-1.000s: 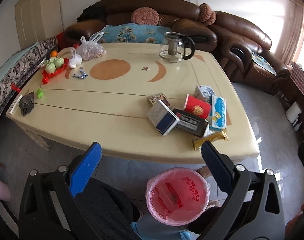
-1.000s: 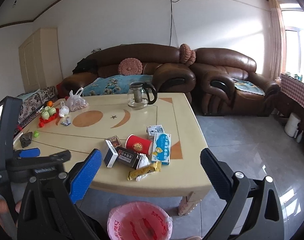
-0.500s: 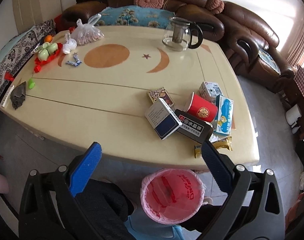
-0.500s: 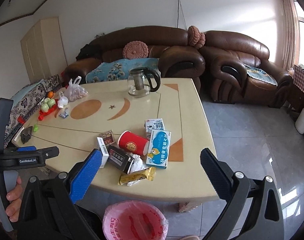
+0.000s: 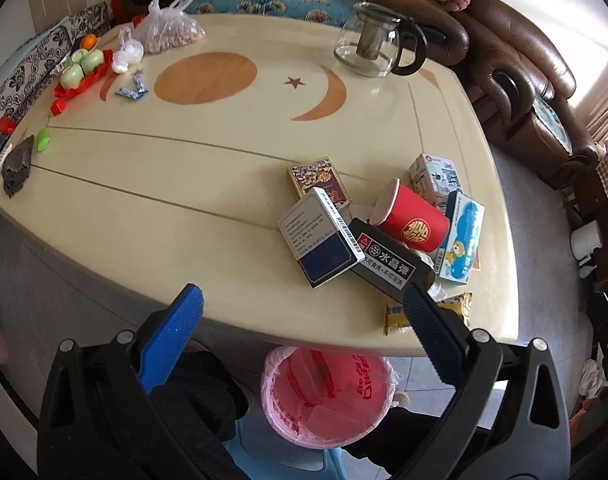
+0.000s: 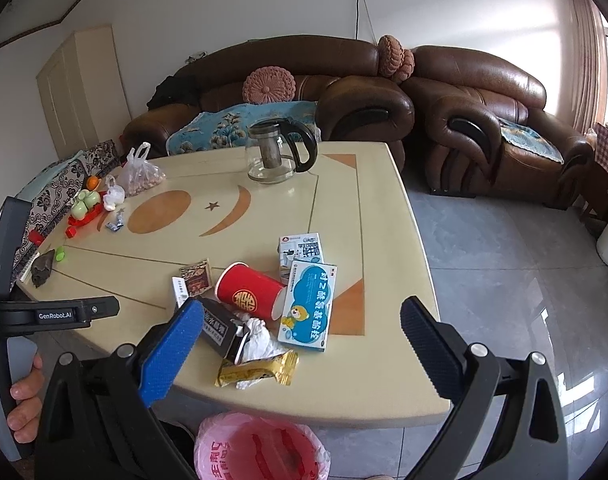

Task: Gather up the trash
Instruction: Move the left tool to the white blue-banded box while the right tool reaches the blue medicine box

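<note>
None of the trash has been picked up yet, it seems. Boxes, a red cup [image 5: 412, 222] and a gold wrapper [image 6: 258, 369] lie on the table [image 5: 192, 168]. Both the left gripper [image 5: 302, 320] and the right gripper [image 6: 300, 334] are held wide open, empty. The pink bin [image 5: 330, 398] waits below.

Glossy cream table [image 5: 152, 184], glass teapot [image 5: 374, 46], shiny leather sofa [image 6: 480, 92].
</note>
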### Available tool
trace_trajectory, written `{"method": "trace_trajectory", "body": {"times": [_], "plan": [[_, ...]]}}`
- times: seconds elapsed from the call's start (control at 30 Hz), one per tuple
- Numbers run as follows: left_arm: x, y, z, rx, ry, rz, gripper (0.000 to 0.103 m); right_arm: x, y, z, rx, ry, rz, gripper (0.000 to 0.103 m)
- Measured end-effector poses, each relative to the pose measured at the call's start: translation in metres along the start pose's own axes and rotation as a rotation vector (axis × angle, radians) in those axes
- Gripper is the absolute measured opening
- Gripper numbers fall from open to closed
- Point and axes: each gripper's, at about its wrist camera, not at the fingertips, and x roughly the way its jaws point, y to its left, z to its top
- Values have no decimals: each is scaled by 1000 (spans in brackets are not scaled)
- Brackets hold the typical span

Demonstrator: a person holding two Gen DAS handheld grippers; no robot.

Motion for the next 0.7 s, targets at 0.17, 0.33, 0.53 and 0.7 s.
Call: {"method": "trace_trajectory", "body": {"times": [0.17,0.33,0.53,0.7], "plan": [[18,-4,10,-10,27,-3,98,20,-9,3,15,20,6,97],[36,-5,16,-25,56,-7,98,42,-10,1,12,47,8,97],[67,2,24,-77,106,-21,98,76,-7,-4,-13,95,7,97],[90,9,30,-119,132,-40,98,104,-10,-8,-5,136,25,97]]}}
